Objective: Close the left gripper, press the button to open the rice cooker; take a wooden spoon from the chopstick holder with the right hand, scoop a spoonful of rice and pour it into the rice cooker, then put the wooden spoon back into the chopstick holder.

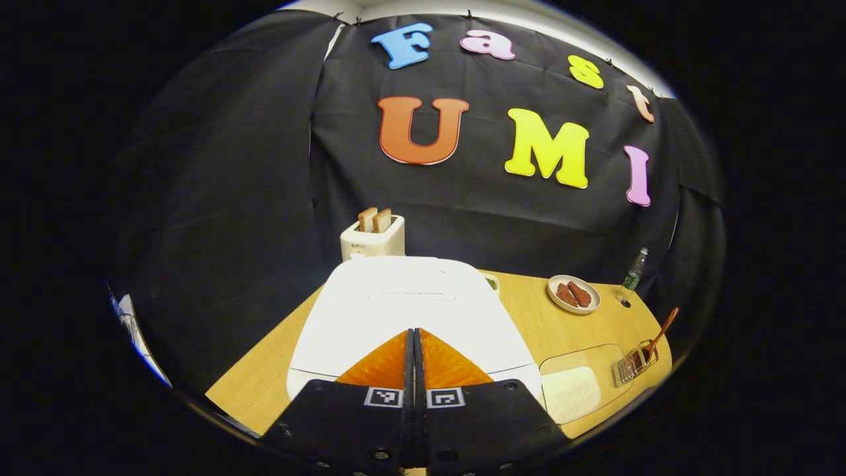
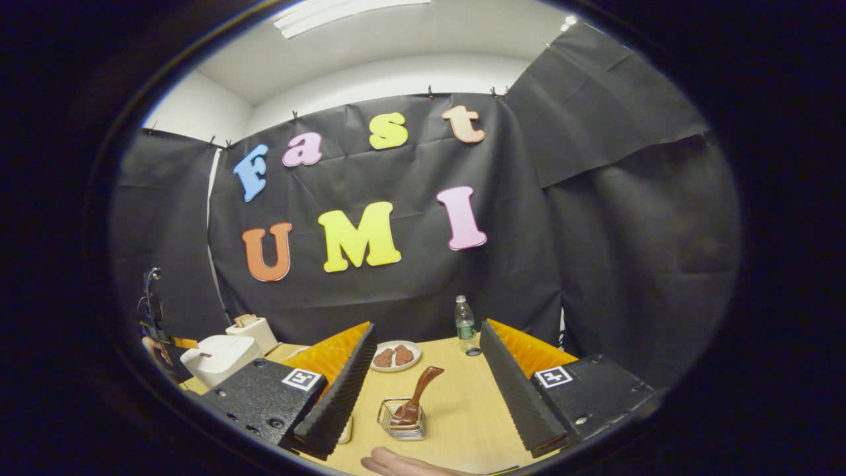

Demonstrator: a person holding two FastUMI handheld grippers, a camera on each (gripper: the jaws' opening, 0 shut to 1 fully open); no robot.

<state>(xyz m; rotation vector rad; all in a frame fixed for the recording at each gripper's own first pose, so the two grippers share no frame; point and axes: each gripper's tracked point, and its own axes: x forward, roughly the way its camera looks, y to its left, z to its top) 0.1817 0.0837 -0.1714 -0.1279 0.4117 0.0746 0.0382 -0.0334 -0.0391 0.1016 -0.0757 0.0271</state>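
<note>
Step in hand: pressing the button to open the rice cooker [image 1: 410,311]; judged from the closed lid and the left claw's position.
Left claw [image 1: 414,344]: fingers brought fully together with no gap between them, holding nothing; tips aimed down at the front part of the white lid, over it or on it. Contact cannot be confirmed.
Rice cooker: stands on the counter [image 1: 535,317] directly ahead of the left claw, lid down. In the right gripper view it sits at the far left. The button itself cannot be made out in the glare.
Right claw [image 2: 428,377]: fingers spread wide, nothing between them; held above the counter, facing the chopstick holder.
Chopstick holder [image 2: 402,423]: small wire basket on the counter, between the right claw's fingers in its view but clear of both.
Wooden spoon [image 2: 415,396]: standing in the chopstick holder, handle leaning up and to the right; not yet taken.
Rice container [image 1: 581,383]: clear tub with white rice, just right of the rice cooker, beside the chopstick holder.
Other items: toaster [image 1: 372,239] behind the rice cooker; plate [image 1: 574,293] and bottle [image 1: 633,271] toward the back.
Next move calls for: a firm downward push by the closed tips on the release until the lid lifts; then the right claw lowers around the spoon handle and closes on it.
</note>
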